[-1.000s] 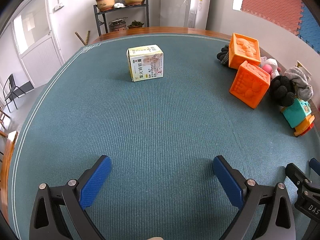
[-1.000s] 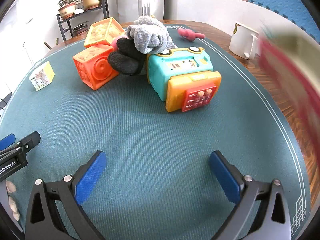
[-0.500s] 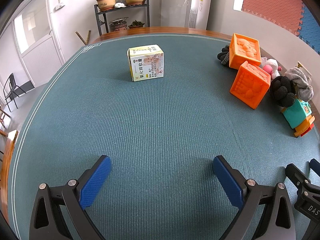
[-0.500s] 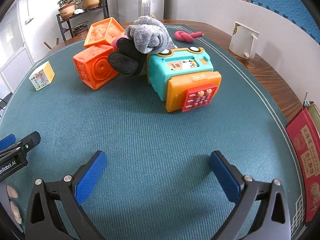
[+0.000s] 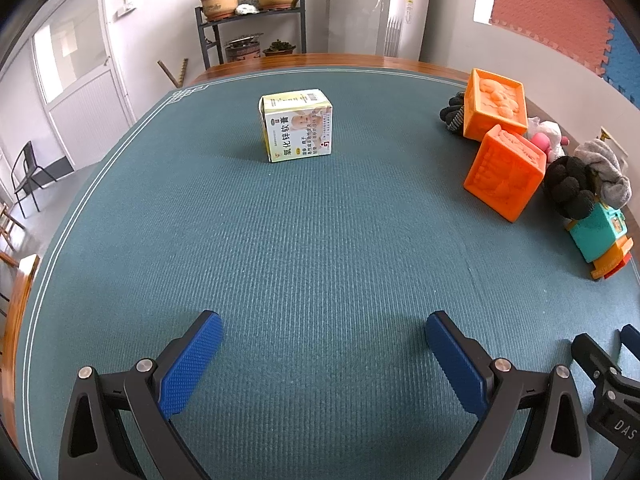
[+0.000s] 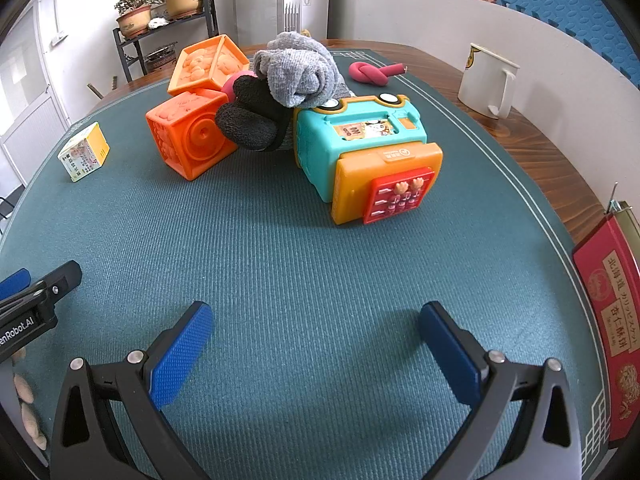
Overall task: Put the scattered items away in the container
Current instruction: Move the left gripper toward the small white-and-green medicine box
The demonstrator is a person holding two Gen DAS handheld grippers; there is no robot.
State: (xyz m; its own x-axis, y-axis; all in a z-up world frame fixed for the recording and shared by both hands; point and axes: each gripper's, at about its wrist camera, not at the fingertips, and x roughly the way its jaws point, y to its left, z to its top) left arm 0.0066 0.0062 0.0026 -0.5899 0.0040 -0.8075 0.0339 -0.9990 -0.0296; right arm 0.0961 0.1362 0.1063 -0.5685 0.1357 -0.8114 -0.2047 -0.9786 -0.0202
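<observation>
My left gripper [image 5: 323,354] is open and empty over the green mat, well short of a yellow-white carton [image 5: 296,125]. My right gripper [image 6: 316,344] is open and empty, short of a teal and orange toy bus [image 6: 368,152]. A grey sock bundle [image 6: 298,68] and a black sock bundle [image 6: 252,116] lie on and against the bus. Two orange embossed cubes [image 6: 188,136] [image 6: 208,64] stand left of them. The cubes [image 5: 505,171], the black bundle [image 5: 570,192] and the bus [image 5: 598,236] also show at the right of the left wrist view. A red tin [image 6: 608,320] lies at the mat's right edge.
A pink knotted toy [image 6: 374,72] and a white mug [image 6: 486,80] sit at the far right on the wood table rim. A plant shelf [image 5: 250,20] stands beyond the table. A white and pink soft toy [image 5: 546,138] lies behind the cubes.
In the right wrist view the red tin swept down blurred at the right a second ago and now rests at the right edge. Both grippers have barely moved.
</observation>
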